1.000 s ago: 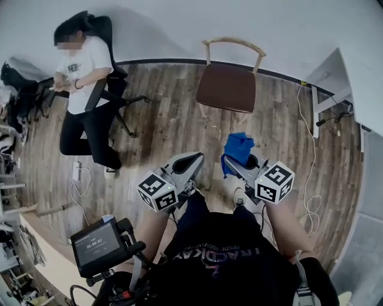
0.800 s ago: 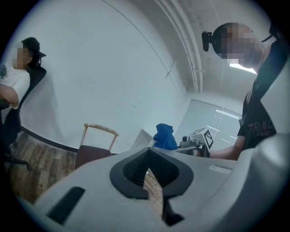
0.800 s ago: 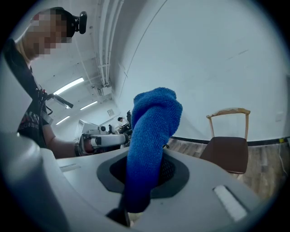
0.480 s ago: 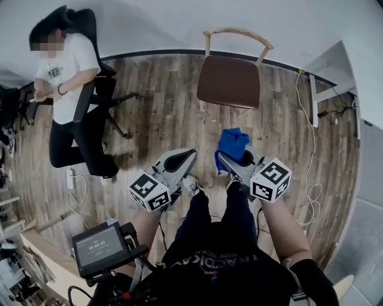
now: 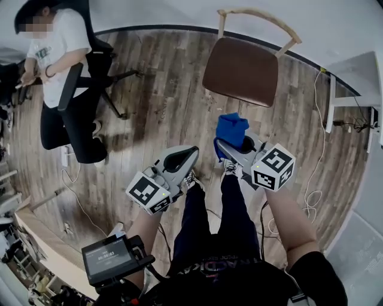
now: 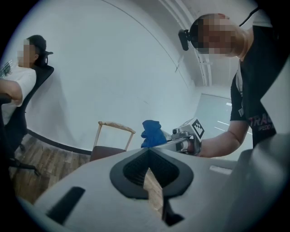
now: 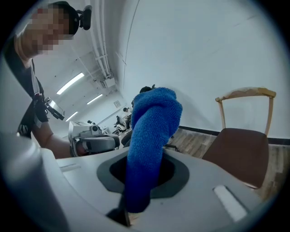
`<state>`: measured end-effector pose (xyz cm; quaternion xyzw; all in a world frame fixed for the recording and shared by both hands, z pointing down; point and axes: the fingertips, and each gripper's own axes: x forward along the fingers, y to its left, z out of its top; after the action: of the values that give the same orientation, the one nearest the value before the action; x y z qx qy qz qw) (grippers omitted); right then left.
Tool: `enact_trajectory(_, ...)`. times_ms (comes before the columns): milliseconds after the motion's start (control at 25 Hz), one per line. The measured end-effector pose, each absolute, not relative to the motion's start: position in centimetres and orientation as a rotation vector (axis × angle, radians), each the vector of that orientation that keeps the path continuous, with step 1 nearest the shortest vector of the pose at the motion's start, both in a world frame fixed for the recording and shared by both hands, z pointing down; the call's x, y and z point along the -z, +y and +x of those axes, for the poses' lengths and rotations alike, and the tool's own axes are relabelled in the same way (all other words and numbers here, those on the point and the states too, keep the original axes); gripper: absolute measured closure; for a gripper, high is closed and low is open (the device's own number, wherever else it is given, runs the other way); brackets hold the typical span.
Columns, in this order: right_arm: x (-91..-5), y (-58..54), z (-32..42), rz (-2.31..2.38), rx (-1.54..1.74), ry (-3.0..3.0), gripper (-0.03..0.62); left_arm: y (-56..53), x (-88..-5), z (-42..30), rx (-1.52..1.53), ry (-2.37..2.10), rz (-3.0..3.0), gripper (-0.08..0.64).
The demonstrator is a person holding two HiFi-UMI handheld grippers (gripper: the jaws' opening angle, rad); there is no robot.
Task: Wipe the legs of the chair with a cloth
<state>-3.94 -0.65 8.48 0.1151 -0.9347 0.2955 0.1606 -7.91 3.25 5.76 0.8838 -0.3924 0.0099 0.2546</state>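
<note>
The right gripper's (image 5: 222, 148) fingers pinch a fluffy blue cloth (image 5: 232, 128), the left gripper's (image 5: 192, 153) fingers are pressed together, and rubbing the far brown-seated wooden chair (image 5: 242, 70) could tug the cloth loose.

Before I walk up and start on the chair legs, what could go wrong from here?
1. The right gripper holds the blue cloth by its lower end only. Most of it stands loose, so rubbing a leg might pull it free.
2. A white cable loops on the floor to the right of the chair; a foot could catch it.
3. The chair stands close to the wall, so its rear legs may be awkward to reach.
</note>
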Motion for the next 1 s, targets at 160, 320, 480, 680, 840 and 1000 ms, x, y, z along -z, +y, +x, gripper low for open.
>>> enact_trajectory(160,-13.9,-3.9,-3.2,0.240,-0.870,-2.643,0.517,0.2,-10.8,-6.3,-0.068,-1.111,2.411,0.561)
enact_trajectory(320,-19.7,-5.7,-3.1,0.175,-0.877,-2.614,0.517,-2.1,-15.5,-5.9,-0.047,-1.175,2.396,0.561)
enact_trajectory(480,-25.7,-7.1,-4.0,0.127,-0.871,-2.591,0.517,-3.5,-20.3,-5.8,-0.018,-1.222,2.413,0.561)
enact_trajectory(680,-34.4,-9.0,-6.7,0.132,-0.928,-2.571,0.517,-3.9,-28.3,-6.7,-0.043,-1.205,2.435,0.561)
enact_trajectory(840,-41.1,-10.5,-7.8,0.196,-0.970,-2.589,0.517,-3.0,-35.9,-6.3,-0.047,-1.192,2.474,0.561)
enact_trajectory(1000,-47.9,-12.0,-9.5,0.232,-0.945,-2.590,0.517,-2.8,-42.5,-6.7,0.027,-1.192,2.462,0.561)
